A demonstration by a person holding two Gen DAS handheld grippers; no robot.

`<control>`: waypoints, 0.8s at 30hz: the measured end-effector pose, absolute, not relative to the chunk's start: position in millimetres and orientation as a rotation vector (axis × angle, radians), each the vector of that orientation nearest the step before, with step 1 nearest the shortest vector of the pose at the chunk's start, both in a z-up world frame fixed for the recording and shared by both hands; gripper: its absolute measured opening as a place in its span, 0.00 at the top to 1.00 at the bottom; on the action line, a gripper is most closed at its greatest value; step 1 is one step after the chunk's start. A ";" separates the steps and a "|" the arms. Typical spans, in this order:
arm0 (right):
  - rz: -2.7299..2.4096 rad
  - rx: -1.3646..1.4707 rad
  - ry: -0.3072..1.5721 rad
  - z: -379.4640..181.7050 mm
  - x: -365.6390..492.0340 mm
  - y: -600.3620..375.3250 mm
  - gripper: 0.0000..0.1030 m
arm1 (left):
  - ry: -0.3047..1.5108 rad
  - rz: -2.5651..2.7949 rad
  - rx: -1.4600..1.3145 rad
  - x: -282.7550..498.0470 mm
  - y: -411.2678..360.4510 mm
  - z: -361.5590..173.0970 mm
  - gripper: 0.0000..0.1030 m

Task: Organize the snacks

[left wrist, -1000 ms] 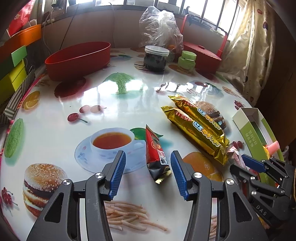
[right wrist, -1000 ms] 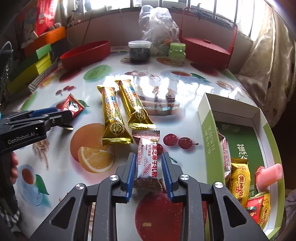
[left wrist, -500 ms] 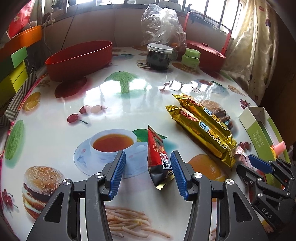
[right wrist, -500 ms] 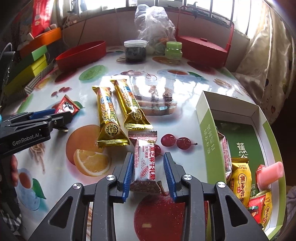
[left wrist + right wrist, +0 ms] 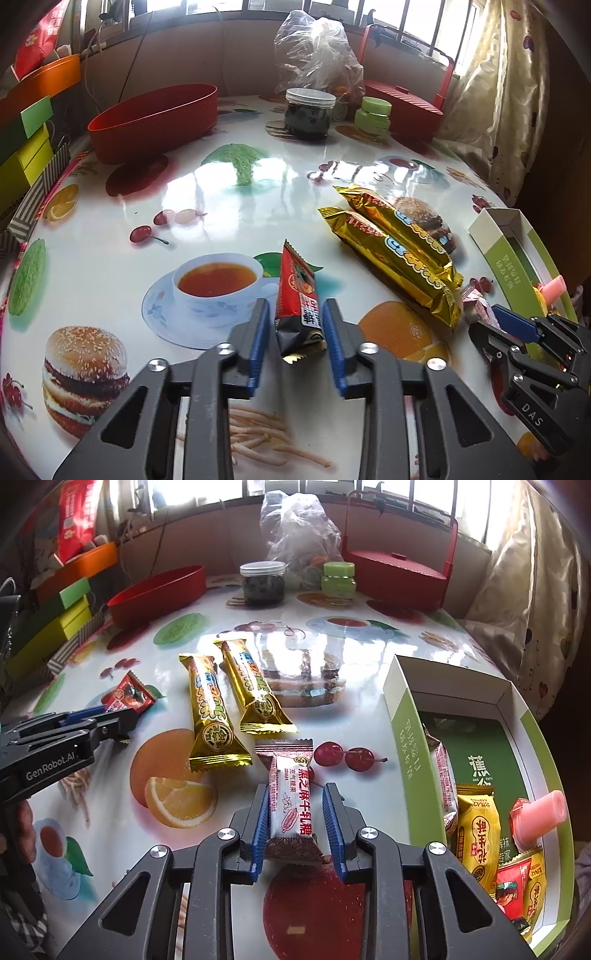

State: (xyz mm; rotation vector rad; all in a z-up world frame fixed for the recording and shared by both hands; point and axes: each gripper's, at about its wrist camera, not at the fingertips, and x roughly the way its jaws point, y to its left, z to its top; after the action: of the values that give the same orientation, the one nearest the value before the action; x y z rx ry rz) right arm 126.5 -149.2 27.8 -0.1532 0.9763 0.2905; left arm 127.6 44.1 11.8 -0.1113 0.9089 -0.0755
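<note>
The left gripper (image 5: pixel 295 328) has just closed on the red packet (image 5: pixel 297 295), the right gripper (image 5: pixel 295 812) on the white candy (image 5: pixel 291 808); both look ready to go into the box (image 5: pixel 402 716).

1. Home dining area: round worktop (image 5: pixel 295 184) under a food-print cover.
2. Patterned curtain (image 5: pixel 517 92) at 2 o'clock, beside windows.
3. Jar (image 5: pixel 309 112) and red bowl (image 5: pixel 155 118) at 12 o'clock.

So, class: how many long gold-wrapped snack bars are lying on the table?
2. The left gold bar and the right gold bar lie side by side mid-table, between the two grippers and left of the green box. None shows in the box, though packets there overlap.
</note>
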 end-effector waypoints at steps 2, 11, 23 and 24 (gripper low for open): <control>0.289 -0.150 0.976 28.1 126.4 -149.8 0.75 | 0.907 -0.077 -0.107 127.2 43.3 12.5 0.76; 0.293 -0.142 0.976 29.7 124.4 -151.3 0.81 | 0.894 -0.086 -0.103 124.4 40.9 15.7 0.76; 0.303 -0.127 0.957 34.5 119.8 -152.5 0.81 | 0.881 -0.095 -0.091 118.6 36.3 21.2 0.76; 0.306 -0.126 0.956 34.9 119.4 -152.6 0.81 | 0.880 -0.094 -0.090 118.2 36.1 22.0 0.76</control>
State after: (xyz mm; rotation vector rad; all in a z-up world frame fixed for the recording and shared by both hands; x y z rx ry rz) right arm 119.4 -152.6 34.9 -0.1259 0.9562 0.3062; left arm 118.2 36.1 22.0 -0.0897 0.8800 -0.0945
